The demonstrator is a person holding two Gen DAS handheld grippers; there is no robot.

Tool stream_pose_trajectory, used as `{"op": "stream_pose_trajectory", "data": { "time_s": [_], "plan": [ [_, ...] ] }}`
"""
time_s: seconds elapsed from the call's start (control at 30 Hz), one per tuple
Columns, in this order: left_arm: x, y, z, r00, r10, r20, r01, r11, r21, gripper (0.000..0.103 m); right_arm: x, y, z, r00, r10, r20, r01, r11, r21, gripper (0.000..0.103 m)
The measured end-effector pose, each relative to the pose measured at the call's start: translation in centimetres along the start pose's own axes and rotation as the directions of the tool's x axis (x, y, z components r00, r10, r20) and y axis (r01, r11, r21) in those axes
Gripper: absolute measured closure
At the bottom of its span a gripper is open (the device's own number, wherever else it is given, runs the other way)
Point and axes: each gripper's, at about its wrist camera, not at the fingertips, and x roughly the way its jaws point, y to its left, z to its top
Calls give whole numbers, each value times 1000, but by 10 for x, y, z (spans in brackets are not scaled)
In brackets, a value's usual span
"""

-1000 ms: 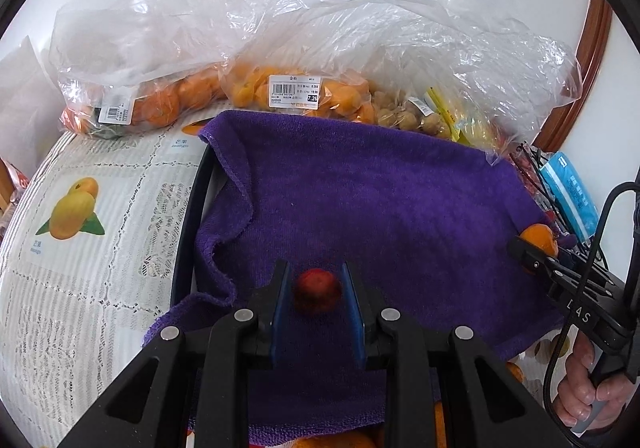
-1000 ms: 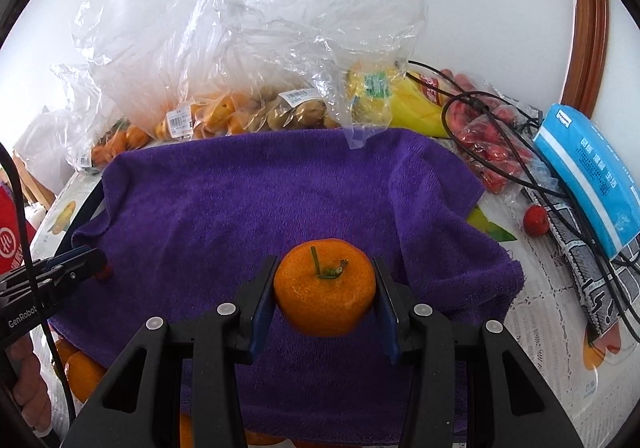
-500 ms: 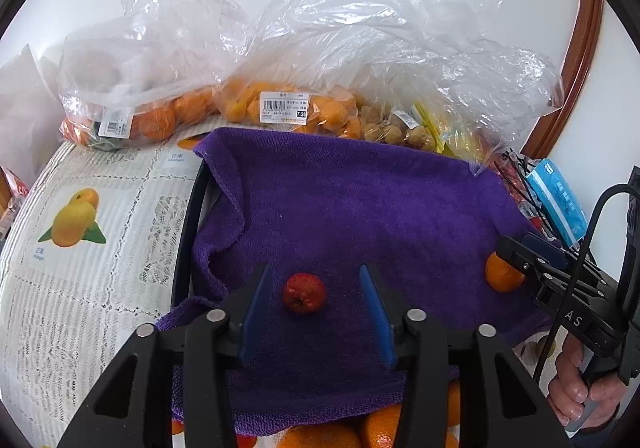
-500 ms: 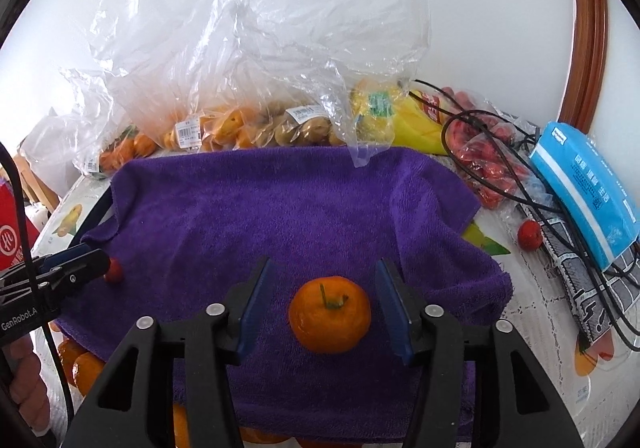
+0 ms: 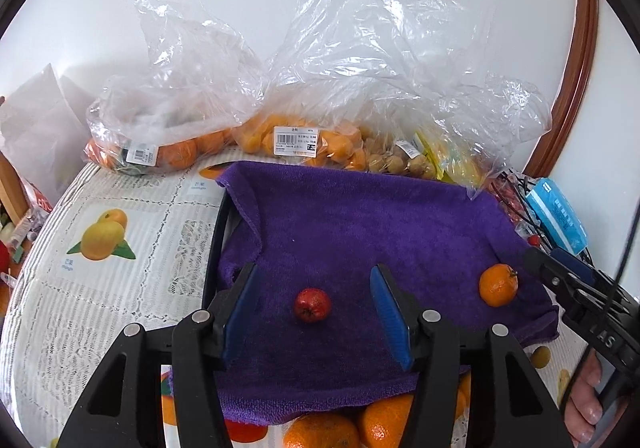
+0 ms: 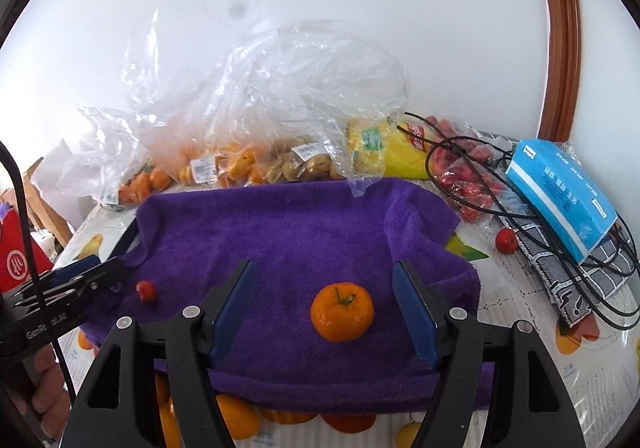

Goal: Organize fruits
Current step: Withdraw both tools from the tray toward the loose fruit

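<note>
Releasing step: both fruits lie on the purple towel (image 5: 360, 215) and both grippers are letting go, so I judge that the placing of this pair is nearly finished.
Left gripper (image 5: 316, 312): its jaws are opening; the small red fruit (image 5: 312, 304) sits between the blue pads (image 5: 239, 312) but touches neither of them, with a clear gap on each side.
Right gripper (image 6: 324, 312): its jaws are opening too, and stand wider; the mandarin (image 6: 342, 312) rests between them, stem up, free of both pads.
Place of the fruits: in the left wrist view the red fruit is near the towel's 6 o'clock edge and the mandarin is toward 4 o'clock, well apart from it.
Other fruit: more oranges (image 5: 320, 432) lie just past the near edge of the towel, at 6 o'clock; the plastic bags (image 5: 304, 107) with fruit stand at 12 o'clock behind it.
Next move, my judgement: draw both grippers back without pushing the round fruits, because they can roll on the soft cloth, then go for the oranges at the near edge.
</note>
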Motion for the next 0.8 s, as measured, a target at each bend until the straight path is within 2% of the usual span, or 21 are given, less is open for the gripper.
{"op": "stream_pose_trajectory", "data": {
  "time_s": [0.13,0.23,0.33,0.5,0.63,0.8],
  "plan": [
    [-3,1,-2,1000,-13,-16,13,1000,0,49,-21,1,-6,999,15,50,-16,1000,6,33],
    [-8,0,-5,1000,-12,-11,12,1000,7,49,-29,1,-10,999,-10,31,10,1000,-12,33],
    [-16,1,-9,999,-41,-6,41,999,13,49,-39,-3,-17,998,-64,27,64,998,-22,33],
    [-31,-1,-20,998,-56,3,56,997,51,49,-48,-12,-30,998,-54,-35,54,999,-8,33],
    [-36,4,-28,997,-80,-15,81,996,39,49,-54,-15,-42,995,-85,-47,85,996,-4,33],
    [-39,11,-35,994,-98,-42,99,995,12,49,-58,-20,-55,994,-81,-68,84,996,44,33]
  ]
}}
